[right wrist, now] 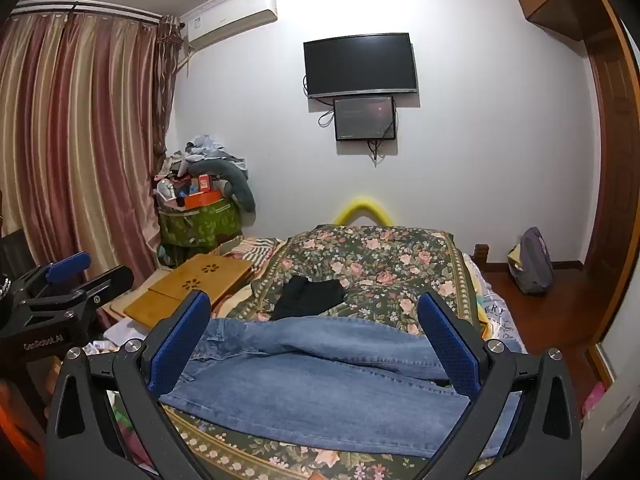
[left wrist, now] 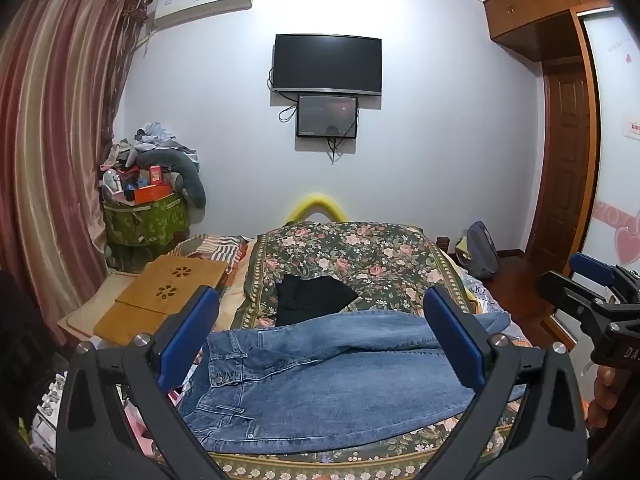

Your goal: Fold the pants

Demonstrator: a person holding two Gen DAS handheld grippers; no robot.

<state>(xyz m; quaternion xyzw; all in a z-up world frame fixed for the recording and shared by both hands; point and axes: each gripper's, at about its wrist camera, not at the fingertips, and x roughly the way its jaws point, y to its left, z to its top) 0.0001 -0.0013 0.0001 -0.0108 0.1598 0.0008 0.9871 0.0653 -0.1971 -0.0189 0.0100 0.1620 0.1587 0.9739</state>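
Blue jeans [left wrist: 320, 384] lie across the near end of a floral bedspread [left wrist: 360, 256], waist to the left and legs running right, one leg crossed over the other. They also show in the right wrist view [right wrist: 320, 384]. My left gripper [left wrist: 320, 340] is open and empty, held above the jeans. My right gripper [right wrist: 316, 340] is open and empty, held above the jeans' legs. The right gripper also shows at the right edge of the left wrist view [left wrist: 592, 292], and the left gripper at the left edge of the right wrist view [right wrist: 68, 280].
A black garment [left wrist: 312, 296] lies on the bedspread just beyond the jeans. A wooden lap tray [left wrist: 168, 296] sits at the bed's left. A cluttered green bin [left wrist: 144, 220] stands by the curtain. A backpack [left wrist: 480, 248] and a wooden door [left wrist: 568, 160] are to the right.
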